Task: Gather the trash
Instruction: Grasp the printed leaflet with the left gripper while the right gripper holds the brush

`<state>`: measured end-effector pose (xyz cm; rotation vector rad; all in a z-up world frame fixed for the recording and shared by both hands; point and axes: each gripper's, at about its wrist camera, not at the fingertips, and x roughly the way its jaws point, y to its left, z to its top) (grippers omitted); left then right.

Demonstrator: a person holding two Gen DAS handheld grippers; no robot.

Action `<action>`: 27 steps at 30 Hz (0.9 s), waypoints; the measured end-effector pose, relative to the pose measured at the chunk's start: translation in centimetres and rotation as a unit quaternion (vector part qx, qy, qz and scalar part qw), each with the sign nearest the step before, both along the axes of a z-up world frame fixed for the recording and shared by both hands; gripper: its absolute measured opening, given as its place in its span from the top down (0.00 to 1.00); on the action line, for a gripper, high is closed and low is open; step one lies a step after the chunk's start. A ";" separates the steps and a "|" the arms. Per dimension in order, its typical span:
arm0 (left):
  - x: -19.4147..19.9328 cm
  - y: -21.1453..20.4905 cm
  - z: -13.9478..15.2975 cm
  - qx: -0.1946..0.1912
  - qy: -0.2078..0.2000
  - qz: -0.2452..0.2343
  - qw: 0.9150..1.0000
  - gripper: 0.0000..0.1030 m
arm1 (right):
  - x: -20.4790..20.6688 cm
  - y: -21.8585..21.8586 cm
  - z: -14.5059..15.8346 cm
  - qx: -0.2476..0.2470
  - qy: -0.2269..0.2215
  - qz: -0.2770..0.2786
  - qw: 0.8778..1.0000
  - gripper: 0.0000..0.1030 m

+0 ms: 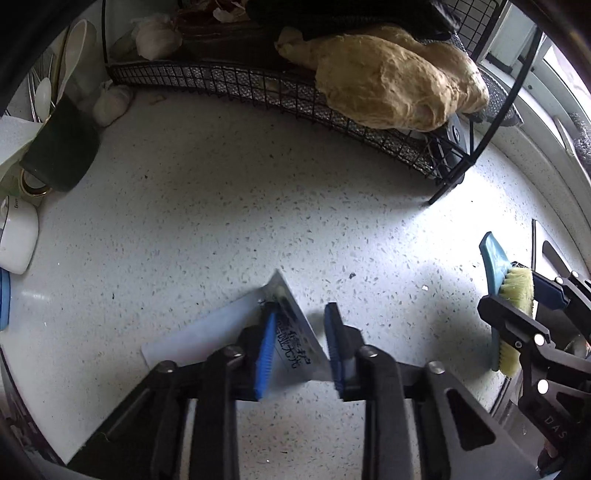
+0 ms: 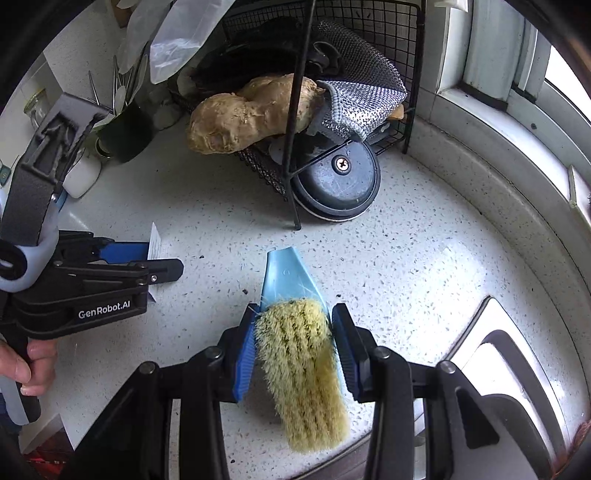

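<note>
On the speckled white countertop (image 1: 221, 206) a small silver-white wrapper (image 1: 295, 339) with black print stands pinched between the blue pads of my left gripper (image 1: 301, 310). From the right wrist view that gripper (image 2: 162, 256) shows side-on, with the wrapper (image 2: 154, 240) sticking out above its fingers. My right gripper (image 2: 295, 314) is shut on a blue-handled brush (image 2: 299, 354) with yellow bristles, whose blue tip points away over the counter. The left wrist view has the right gripper (image 1: 517, 299) and the brush (image 1: 515, 291) at its right edge. Small dark crumbs (image 2: 244, 291) lie near the brush tip.
A black wire rack (image 1: 258, 85) at the back holds a large ginger root (image 1: 399, 81), garlic (image 1: 155, 33) and a chain-mail scrubber (image 2: 358, 99), with a round metal lid (image 2: 336, 184) under it. A dark utensil cup (image 1: 62, 151) stands at left. A sink rim (image 2: 498, 354) lies lower right. A hand (image 2: 33, 365) grips the left tool.
</note>
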<state>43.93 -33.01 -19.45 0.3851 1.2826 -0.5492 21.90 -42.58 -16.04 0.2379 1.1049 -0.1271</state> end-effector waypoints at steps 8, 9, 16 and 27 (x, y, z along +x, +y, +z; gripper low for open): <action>-5.0 2.0 2.4 -0.016 -0.034 -0.055 0.998 0.99 | -0.9 2.1 1.2 0.016 -0.003 0.001 1.000 0.64; -5.7 2.4 2.9 -0.017 -0.040 -0.060 0.997 0.99 | -1.3 2.6 1.5 0.021 -0.005 0.003 1.000 0.64; -10.5 6.7 6.2 -0.023 -0.071 -0.061 0.995 0.99 | -3.6 7.2 3.1 0.026 -0.015 0.022 0.999 0.64; -14.6 16.1 8.8 -0.044 -0.089 -0.017 0.995 0.99 | -6.3 13.9 5.4 0.015 -0.039 0.069 0.997 0.65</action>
